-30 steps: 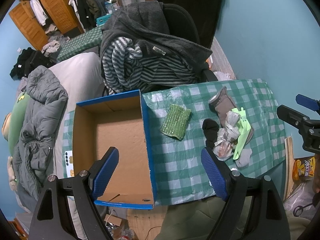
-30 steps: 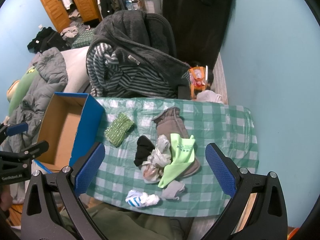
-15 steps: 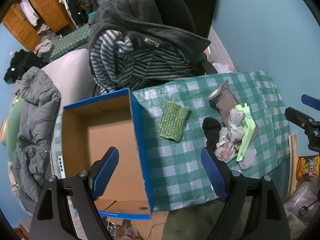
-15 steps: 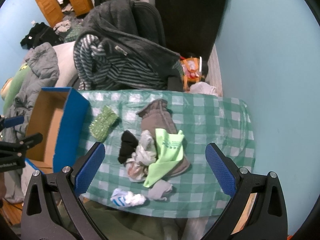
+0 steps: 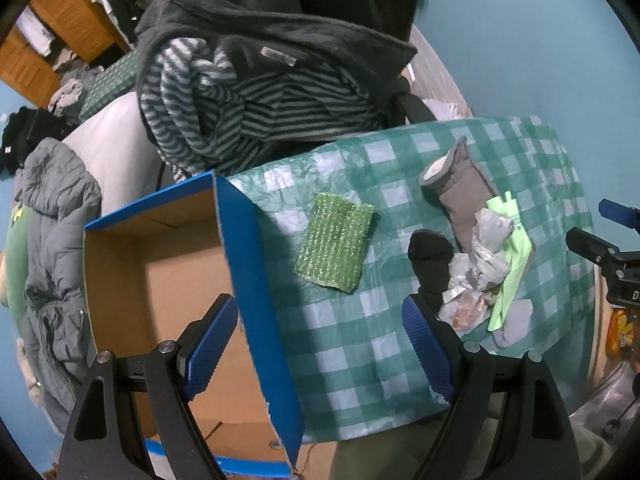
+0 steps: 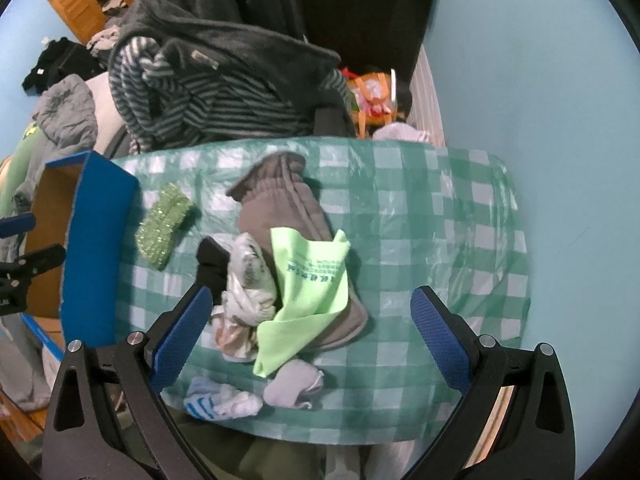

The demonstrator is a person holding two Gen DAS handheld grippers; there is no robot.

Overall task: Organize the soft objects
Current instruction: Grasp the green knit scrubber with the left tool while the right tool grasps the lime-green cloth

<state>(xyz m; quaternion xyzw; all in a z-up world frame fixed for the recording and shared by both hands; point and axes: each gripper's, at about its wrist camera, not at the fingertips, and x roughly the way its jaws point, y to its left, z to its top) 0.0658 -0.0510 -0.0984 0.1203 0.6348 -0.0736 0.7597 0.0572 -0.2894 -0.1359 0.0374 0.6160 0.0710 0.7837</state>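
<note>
A heap of soft things lies on the green checked table [image 6: 420, 216]: a lime cloth [image 6: 308, 280], a grey-brown fleece piece [image 6: 276, 196], a black sock [image 6: 212, 264], pale crumpled socks [image 6: 248, 280], a grey sock [image 6: 292, 384] and a blue-striped white sock [image 6: 218, 400]. A green sparkly sponge cloth [image 5: 334, 252] lies apart, beside the blue cardboard box [image 5: 248, 264], whose inside shows nothing in it. My left gripper [image 5: 320, 344] hovers open over the box's right wall. Above the heap my right gripper [image 6: 308, 336] stands open and holds nothing.
A chair draped with a dark fleece jacket and striped garments [image 5: 256, 80] stands behind the table. A grey puffer jacket [image 5: 52, 240] lies left of the box. The blue wall [image 6: 560, 100] bounds the table on the right. Wooden wardrobes [image 5: 60, 36] stand far back left.
Both grippers have come closer to the table and shifted right; the box and the heap sit lower-left and larger in view. Nothing was picked up.
</note>
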